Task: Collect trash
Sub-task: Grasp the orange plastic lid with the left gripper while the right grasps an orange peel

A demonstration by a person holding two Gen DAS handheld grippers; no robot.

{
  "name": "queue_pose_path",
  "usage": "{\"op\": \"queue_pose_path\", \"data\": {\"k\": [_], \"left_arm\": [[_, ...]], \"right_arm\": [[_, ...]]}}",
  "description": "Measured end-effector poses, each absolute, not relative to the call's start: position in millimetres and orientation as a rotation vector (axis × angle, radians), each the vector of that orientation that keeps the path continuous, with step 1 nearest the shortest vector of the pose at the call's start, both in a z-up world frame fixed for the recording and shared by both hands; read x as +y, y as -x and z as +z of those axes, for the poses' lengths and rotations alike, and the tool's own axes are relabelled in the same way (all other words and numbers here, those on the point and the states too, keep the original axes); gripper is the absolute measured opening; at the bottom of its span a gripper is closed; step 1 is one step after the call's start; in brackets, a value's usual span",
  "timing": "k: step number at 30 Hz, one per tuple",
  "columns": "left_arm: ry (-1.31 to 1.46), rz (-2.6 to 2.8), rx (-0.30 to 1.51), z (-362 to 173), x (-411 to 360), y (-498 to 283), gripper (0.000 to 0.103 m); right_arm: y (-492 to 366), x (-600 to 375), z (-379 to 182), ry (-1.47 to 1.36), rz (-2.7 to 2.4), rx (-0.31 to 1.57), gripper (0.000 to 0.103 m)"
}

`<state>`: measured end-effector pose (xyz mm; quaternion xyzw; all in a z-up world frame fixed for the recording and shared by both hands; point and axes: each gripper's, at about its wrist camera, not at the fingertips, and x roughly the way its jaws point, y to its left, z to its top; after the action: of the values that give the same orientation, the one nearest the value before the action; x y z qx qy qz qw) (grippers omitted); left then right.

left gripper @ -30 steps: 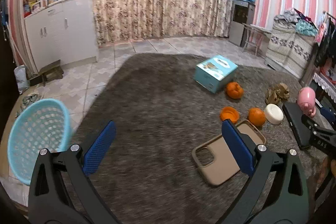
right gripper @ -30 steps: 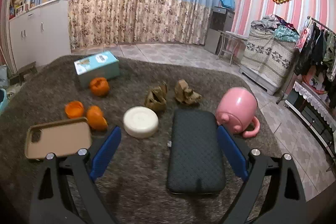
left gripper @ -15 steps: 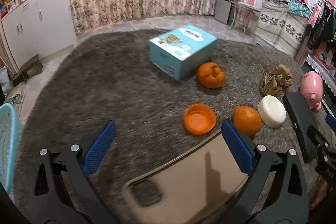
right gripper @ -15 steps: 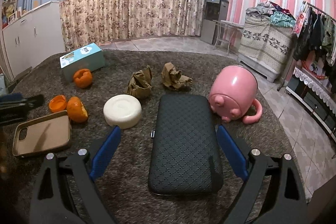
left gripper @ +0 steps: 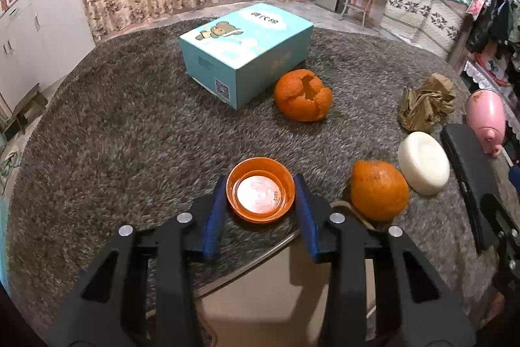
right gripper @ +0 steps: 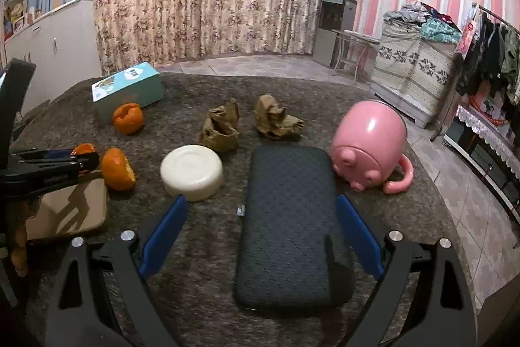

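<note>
My left gripper [left gripper: 260,189] is shut on an orange plastic lid [left gripper: 261,189] lying on the grey rug [left gripper: 130,135]. Its blue pads press the lid's rim from both sides. Two pieces of orange peel lie near: one [left gripper: 378,189] to the right, one [left gripper: 304,95] by the teal box [left gripper: 247,49]. Crumpled brown paper [left gripper: 425,103] lies further right; in the right wrist view there are two wads [right gripper: 221,129] [right gripper: 276,117]. My right gripper [right gripper: 260,226] is open and empty over a dark case [right gripper: 289,217].
A tan phone case [left gripper: 286,298] lies under the left gripper. A white round puck [right gripper: 191,171] and a pink pig mug [right gripper: 370,145] lie on the rug. The left gripper [right gripper: 48,165] shows at the left of the right wrist view. Cabinets, curtains and furniture stand around.
My left gripper has moved forward over the phone case and has shut on the orange lid. My right gripper has moved slightly forward and stays open.
</note>
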<state>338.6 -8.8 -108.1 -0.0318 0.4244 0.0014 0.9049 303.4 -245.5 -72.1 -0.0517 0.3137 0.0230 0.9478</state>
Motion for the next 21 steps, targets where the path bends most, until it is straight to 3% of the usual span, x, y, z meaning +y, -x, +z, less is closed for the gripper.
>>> {"op": "queue_pose_path", "data": {"k": [15,17,19,21], "left_arm": [[0.080,0.128,0.766,-57.0,78.3,-245.2,0.039],[0.094,0.143,0.760,-55.2,92.2,-231.5,0.039],[0.103,0.164,0.756,-54.4,106.8,-218.5,0.039],[0.113,0.188,0.756,-53.8,121.3,-206.2,0.039]], "right_arm": [[-321.7,-151.3,-70.5,0.182,0.195,0.652,0.089],[-325.7,-141.9,-73.2,0.198,0.205,0.664,0.083],[-332.6,-134.9,-78.1,0.206,0.220,0.700,0.066],[-338.5,-131.0,-84.0,0.195,0.240,0.735,0.061]]}}
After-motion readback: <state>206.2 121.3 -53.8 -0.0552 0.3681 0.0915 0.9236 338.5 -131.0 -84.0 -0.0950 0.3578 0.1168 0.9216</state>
